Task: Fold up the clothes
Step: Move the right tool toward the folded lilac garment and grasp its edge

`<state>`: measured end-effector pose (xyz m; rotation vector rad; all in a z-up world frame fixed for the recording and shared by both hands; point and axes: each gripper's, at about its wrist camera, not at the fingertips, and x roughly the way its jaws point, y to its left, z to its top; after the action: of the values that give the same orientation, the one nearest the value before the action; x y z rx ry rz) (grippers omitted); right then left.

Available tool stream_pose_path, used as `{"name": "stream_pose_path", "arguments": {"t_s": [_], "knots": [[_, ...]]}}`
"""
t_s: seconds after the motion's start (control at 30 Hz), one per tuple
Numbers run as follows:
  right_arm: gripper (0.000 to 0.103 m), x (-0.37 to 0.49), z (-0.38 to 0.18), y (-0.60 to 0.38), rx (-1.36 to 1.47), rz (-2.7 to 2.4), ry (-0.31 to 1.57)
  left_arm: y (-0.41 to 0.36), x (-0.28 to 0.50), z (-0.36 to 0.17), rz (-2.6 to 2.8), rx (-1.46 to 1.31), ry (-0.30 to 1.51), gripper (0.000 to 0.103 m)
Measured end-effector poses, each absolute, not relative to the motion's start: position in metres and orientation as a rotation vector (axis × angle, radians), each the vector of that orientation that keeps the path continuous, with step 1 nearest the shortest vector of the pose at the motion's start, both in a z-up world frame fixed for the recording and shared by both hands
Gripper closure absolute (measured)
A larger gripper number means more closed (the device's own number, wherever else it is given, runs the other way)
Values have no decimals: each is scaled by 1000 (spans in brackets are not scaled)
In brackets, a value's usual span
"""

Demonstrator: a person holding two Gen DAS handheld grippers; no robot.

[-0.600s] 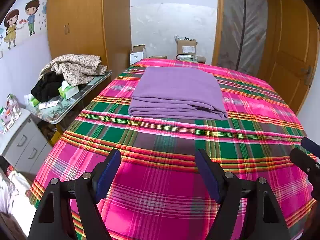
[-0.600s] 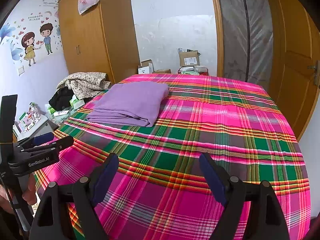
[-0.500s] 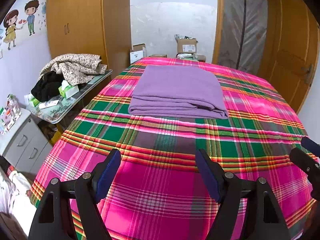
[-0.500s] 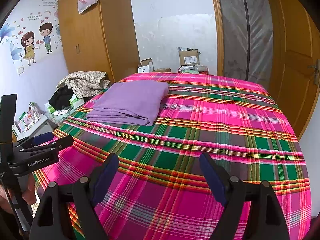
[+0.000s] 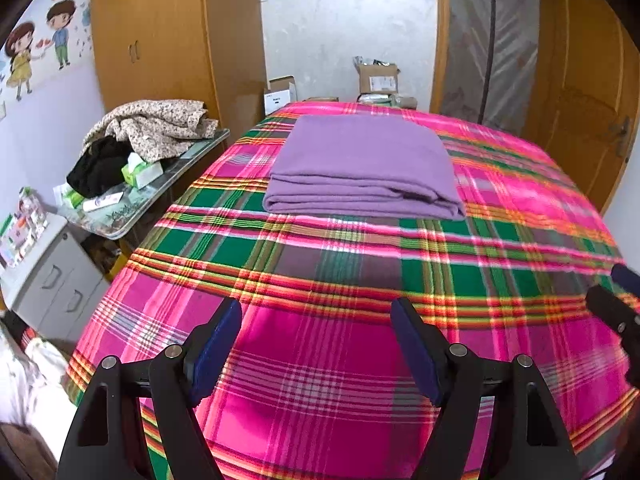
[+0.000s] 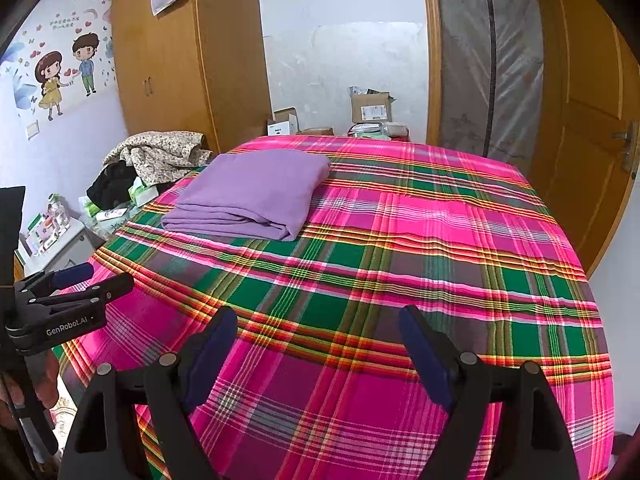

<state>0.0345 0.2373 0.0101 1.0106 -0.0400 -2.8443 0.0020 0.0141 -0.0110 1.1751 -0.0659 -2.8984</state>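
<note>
On the bed with the pink and green checked cover, a purple cloth lies folded flat near the far end. Both claws hang over the near end, well apart from it. The left claw is wide apart and holds nothing. The right claw is the same.

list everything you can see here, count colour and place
folded cloth: one, purple, far half of the bed
bedspread: one, pink and green plaid, covering the bed
side table: one, glass-topped, left of the bed
heap of clothes: one, beige floral over black, on the side table
tissue packs: two or so, green and white, on the side table
wardrobe: one, wooden, far left
cardboard boxes: several, brown and white, beyond the bed
door: one, wooden, right
left gripper: open, empty, over the near bed edge
right gripper: open, empty, beside it
</note>
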Motion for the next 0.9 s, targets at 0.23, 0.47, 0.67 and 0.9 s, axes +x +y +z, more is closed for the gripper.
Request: {"name": "stream_pose_path", "arguments": {"t_s": [0.23,0.47,0.67,0.9], "knots": [[19,40,16,233,1001,-2845,-29,13,6,-11,-2873,1206,-76,24],[19,46,21,231,985,-2843,-25,3,12,-8,-2890,1211,24,25],[39,24,19,225,1028,-2786,3,-8,5,-11,-2878,1241,115,25],[51,-51,9,192,1079,-2670,165,-27,-8,-18,-2829,1263,144,25]]}}
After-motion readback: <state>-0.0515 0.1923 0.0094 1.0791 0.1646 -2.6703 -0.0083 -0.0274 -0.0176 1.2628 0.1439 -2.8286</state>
